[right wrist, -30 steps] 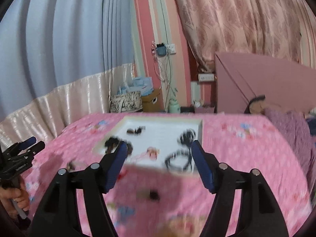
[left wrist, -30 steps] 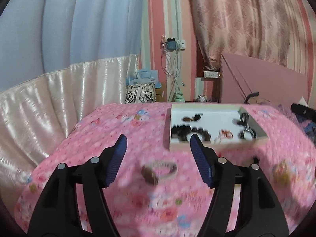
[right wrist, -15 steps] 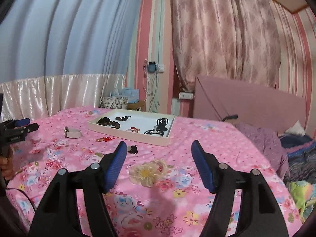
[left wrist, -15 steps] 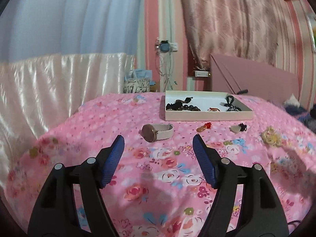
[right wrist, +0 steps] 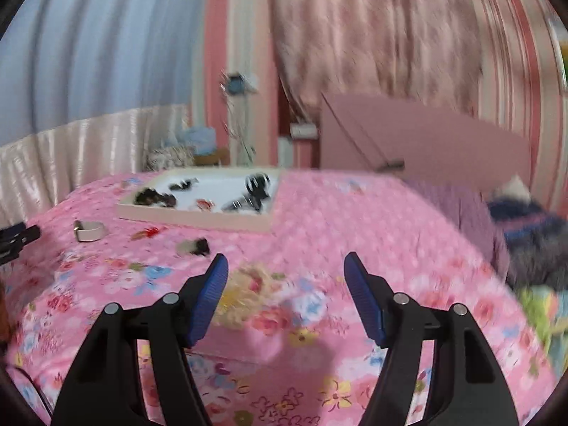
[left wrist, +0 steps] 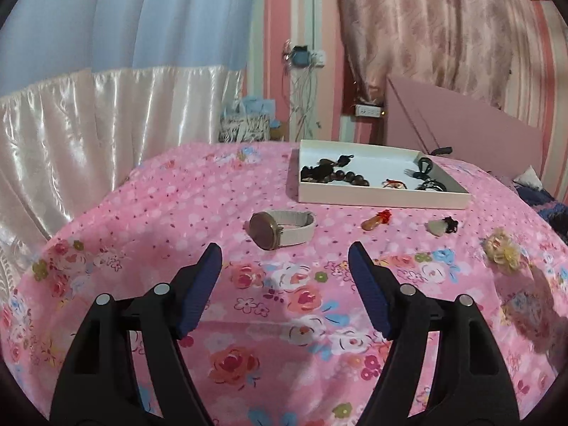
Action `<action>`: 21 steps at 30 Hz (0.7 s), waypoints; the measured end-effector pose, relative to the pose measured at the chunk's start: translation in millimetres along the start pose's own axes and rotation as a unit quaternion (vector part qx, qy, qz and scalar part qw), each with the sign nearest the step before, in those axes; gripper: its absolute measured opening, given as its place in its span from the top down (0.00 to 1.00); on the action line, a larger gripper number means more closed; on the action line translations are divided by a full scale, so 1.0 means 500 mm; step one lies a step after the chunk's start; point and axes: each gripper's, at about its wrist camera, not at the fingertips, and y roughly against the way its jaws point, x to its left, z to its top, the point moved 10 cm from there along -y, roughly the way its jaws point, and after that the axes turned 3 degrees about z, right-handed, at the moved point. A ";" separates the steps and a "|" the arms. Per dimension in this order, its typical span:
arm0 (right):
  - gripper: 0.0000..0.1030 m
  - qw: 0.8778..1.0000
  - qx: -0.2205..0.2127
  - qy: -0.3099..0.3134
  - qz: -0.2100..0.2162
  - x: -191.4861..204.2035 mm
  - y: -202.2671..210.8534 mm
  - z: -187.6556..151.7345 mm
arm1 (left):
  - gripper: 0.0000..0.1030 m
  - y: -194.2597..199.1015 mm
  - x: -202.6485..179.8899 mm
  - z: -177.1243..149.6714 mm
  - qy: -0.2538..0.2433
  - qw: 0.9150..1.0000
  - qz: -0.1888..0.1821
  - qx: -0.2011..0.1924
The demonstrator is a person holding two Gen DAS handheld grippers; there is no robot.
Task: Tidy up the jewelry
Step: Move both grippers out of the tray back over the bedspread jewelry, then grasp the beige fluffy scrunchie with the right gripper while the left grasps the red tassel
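A white tray (left wrist: 383,199) on the pink flowered cloth holds dark beads (left wrist: 340,177) and other small jewelry. In front of it lie a white-strap watch (left wrist: 280,229), a red-tasselled pendant (left wrist: 376,220), a pale stone with black cord (left wrist: 442,226) and a yellow flower piece (left wrist: 500,250). My left gripper (left wrist: 285,285) is open and empty, just short of the watch. My right gripper (right wrist: 285,296) is open and empty above the flower piece (right wrist: 248,294). The right wrist view is blurred; it shows the tray (right wrist: 198,218) and the watch (right wrist: 88,231) at left.
Satin and blue curtains hang behind the table at left. A pink board (left wrist: 461,124) leans at the back right. Bags and cables (left wrist: 245,124) sit by the far wall. Dark and purple fabric (right wrist: 525,220) lies to the right. The other gripper's tip (right wrist: 17,238) shows at the left edge.
My left gripper has moved closer to the watch, which now looms larger. My right gripper has swung down and forward over the flower piece; its view is blurred with motion.
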 end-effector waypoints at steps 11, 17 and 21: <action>0.34 0.989 0.148 -0.012 0.020 -0.024 -0.102 -0.064 | 0.28 -0.086 -0.123 0.053 -0.052 0.996 -0.035 0.062; 0.34 0.984 0.174 0.023 0.041 0.038 -0.138 -0.081 | 0.28 -0.114 -0.154 0.017 -0.063 0.992 -0.040 0.102; 0.34 0.981 0.187 0.030 0.050 0.060 -0.167 -0.080 | 0.28 -0.132 -0.174 0.014 -0.084 0.989 -0.046 0.115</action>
